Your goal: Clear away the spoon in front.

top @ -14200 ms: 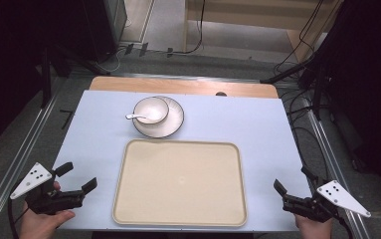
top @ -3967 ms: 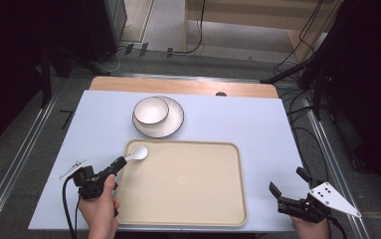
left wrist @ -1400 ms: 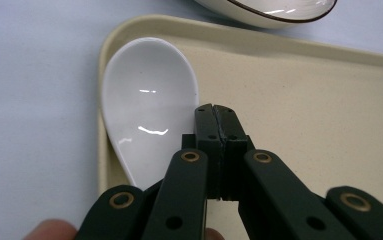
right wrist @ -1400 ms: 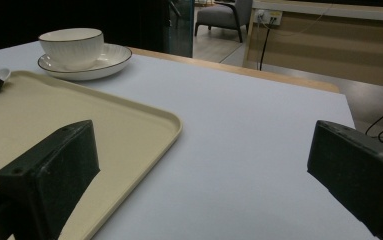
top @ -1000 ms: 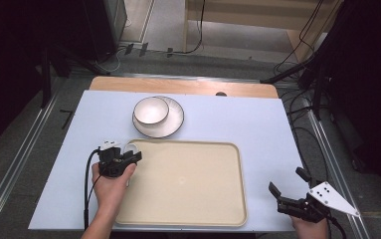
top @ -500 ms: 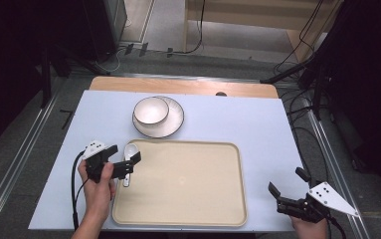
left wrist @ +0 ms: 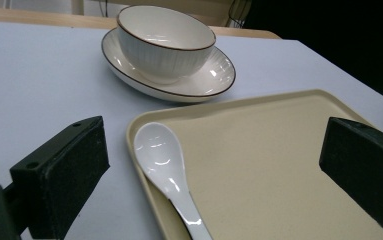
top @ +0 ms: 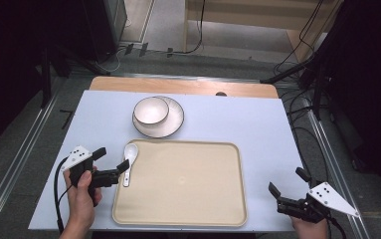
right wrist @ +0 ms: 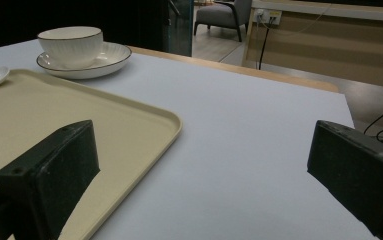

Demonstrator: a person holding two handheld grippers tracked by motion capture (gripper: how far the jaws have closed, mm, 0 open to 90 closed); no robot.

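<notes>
High view: the white ceramic spoon was seen lying along the left rim of the beige tray, bowl end toward the far side, handle toward the near side. The left gripper was held just beside the handle with its jaws spread apart, nothing clamped between them. In the left gripper view the spoon was shown glossy and smooth, its bowl resting on the tray's raised lip (half on, half inside, as far as could be judged).

The step in hand was judged to be the release of the spoon, best finished by drawing the open jaws straight back toward the near left, so that the slippery handle would not be nudged off the rim. The right gripper was held open at the near right corner, well apart from the tray. A ribbed bowl on its saucer stood just beyond the tray.
</notes>
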